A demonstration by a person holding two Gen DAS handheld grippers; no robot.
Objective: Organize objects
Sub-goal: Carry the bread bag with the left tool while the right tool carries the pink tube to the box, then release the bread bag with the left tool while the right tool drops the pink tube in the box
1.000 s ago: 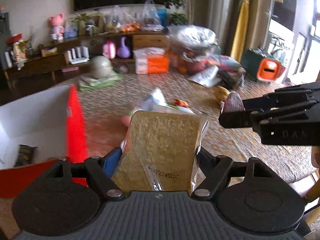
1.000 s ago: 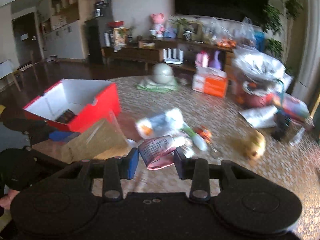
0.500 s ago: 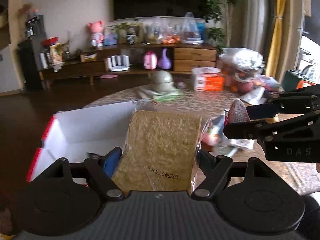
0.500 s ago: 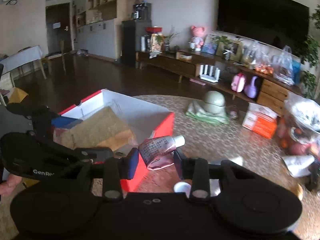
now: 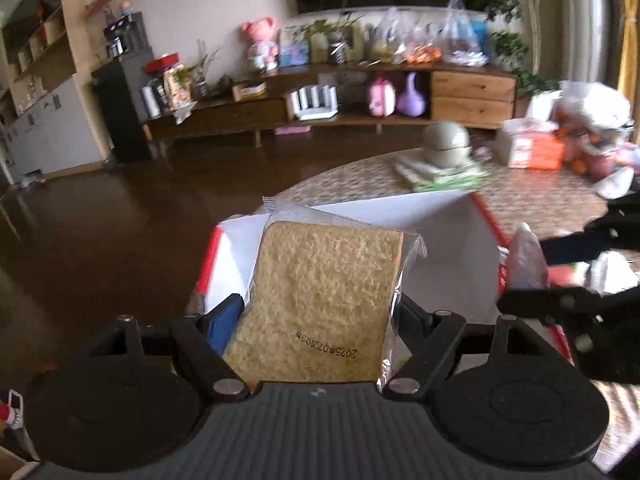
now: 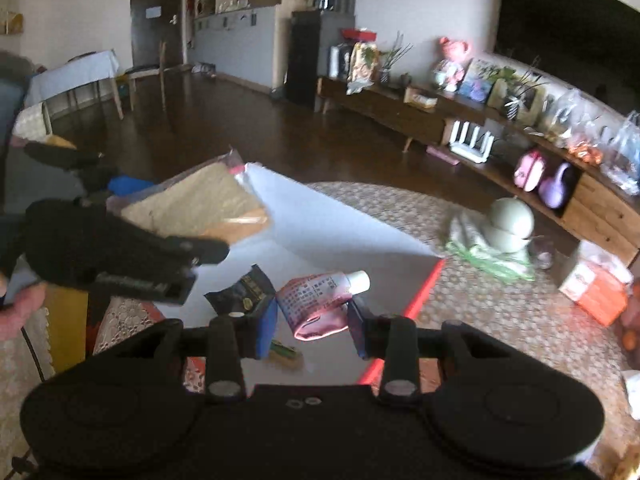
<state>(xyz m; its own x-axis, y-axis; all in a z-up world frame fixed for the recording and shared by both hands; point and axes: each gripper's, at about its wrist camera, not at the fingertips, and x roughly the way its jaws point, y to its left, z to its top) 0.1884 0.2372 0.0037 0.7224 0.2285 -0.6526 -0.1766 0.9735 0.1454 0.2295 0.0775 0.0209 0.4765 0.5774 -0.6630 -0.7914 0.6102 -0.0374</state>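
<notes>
Bread: slice of tan bread sealed in a clear plastic wrapper, printed with a date code, fills the centre of the left wrist view; in the right wrist view it sits at middle left, above the box's left part.
Left gripper: the black two-finger left gripper is clamped on the bread, a blue pad showing on one finger.
Tube: a pink and white squeeze tube with a white cap lies crosswise at the centre of the right wrist view; in the left wrist view its crimped end shows at the right edge.
Right gripper: the black right gripper is closed on the tube, over the box.
Box: an open cardboard box, white inside with red outer walls, occupies the middle of both views on a patterned round table.
Box contents: a small black packet with gold print lies inside, just left of the tube.
Hand: a person's hand shows at the left edge of the right wrist view.
</notes>
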